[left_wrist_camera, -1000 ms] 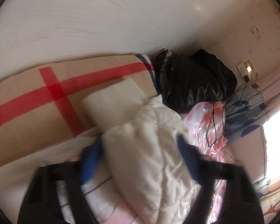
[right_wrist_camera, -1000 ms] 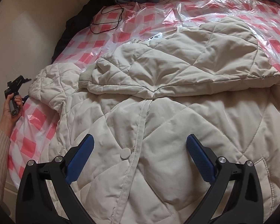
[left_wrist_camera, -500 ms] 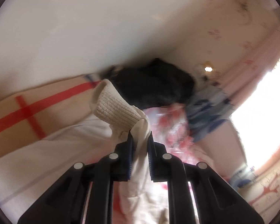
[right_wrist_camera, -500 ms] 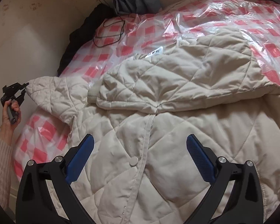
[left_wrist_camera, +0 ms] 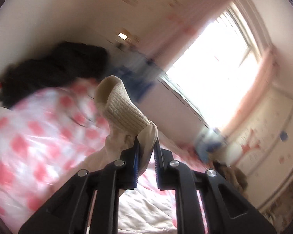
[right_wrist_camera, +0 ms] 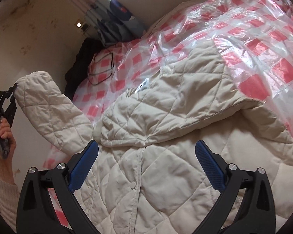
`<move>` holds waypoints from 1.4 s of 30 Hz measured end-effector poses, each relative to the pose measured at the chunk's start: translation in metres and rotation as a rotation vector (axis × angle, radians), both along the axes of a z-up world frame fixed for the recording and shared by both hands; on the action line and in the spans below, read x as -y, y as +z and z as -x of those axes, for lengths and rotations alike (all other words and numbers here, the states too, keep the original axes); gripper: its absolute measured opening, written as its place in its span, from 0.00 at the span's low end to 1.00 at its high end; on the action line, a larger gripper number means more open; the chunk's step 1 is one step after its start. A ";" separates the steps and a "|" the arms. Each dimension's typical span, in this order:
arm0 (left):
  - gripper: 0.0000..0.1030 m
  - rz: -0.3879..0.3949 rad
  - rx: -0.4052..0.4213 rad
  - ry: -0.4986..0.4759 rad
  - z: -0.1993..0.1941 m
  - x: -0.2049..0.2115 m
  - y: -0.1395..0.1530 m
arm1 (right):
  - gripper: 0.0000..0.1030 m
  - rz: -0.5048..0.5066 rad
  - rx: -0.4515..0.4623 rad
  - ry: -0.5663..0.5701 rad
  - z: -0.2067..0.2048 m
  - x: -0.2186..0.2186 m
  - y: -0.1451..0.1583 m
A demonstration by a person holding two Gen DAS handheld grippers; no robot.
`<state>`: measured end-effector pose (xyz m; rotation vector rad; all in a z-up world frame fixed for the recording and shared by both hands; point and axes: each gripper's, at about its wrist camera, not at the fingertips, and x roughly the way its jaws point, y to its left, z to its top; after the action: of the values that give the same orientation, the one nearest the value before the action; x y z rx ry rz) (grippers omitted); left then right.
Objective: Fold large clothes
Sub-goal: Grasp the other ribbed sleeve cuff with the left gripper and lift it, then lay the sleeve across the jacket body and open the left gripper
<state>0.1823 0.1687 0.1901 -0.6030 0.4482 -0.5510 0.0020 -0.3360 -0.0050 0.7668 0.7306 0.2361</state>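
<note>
My left tongs (left_wrist_camera: 146, 150) have just clamped the cream quilted jacket's (right_wrist_camera: 166, 156) ribbed-cuff sleeve (left_wrist_camera: 123, 109) and lifted it off the bed — probably for folding inward. My right tongs (right_wrist_camera: 146, 163) hover wide open, empty.

Cream quilted jacket (right_wrist_camera: 166, 156) spread front-up on bed, one sleeve (right_wrist_camera: 48, 105) lifted, ribbed cuff (left_wrist_camera: 123, 109) upright.

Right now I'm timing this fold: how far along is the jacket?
One side of the quilted jacket already lies folded across its front. In hand: the left gripper lifts the sleeve near its knit cuff. Right gripper hovers open; remaining folds undone.
</note>
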 end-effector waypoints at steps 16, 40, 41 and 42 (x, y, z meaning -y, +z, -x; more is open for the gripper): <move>0.13 -0.277 -0.275 -0.417 -0.006 0.296 -0.215 | 0.93 -0.232 0.021 -0.182 0.024 0.091 -0.003; 0.80 -0.283 -0.338 -0.211 0.034 0.174 -0.195 | 0.93 -0.057 -0.024 -0.155 -0.008 0.072 -0.004; 0.80 -0.262 -0.341 -0.151 0.037 0.149 -0.193 | 0.93 -0.016 -0.009 -0.140 -0.012 0.065 0.001; 0.82 -0.235 -0.341 -0.104 0.039 0.125 -0.192 | 0.93 0.038 0.003 -0.109 -0.021 0.057 0.006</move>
<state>0.1432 0.0434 -0.0022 -0.4487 0.8575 -0.4859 0.0230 -0.3929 0.0010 0.7668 0.6863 0.1247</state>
